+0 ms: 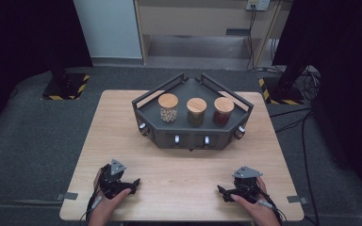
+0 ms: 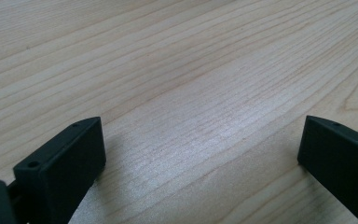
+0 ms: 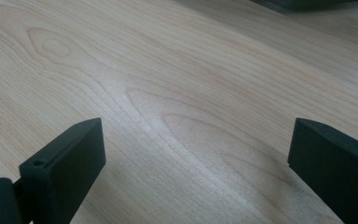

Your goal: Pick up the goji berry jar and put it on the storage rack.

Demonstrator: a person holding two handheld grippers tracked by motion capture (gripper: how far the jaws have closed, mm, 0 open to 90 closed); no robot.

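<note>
Both hand-held grippers, left and right, rest wide open and empty-jawed on the wooden table.

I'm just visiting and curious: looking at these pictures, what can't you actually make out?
- High view: contents of the three jars on the dark rack are too small to identify.
- High view: the rack's front knobs are too small to read.
- Right gripper view: a dark thing is cut off by the top edge.
- Both gripper views: the fingers are cut off at the bottom.
</note>
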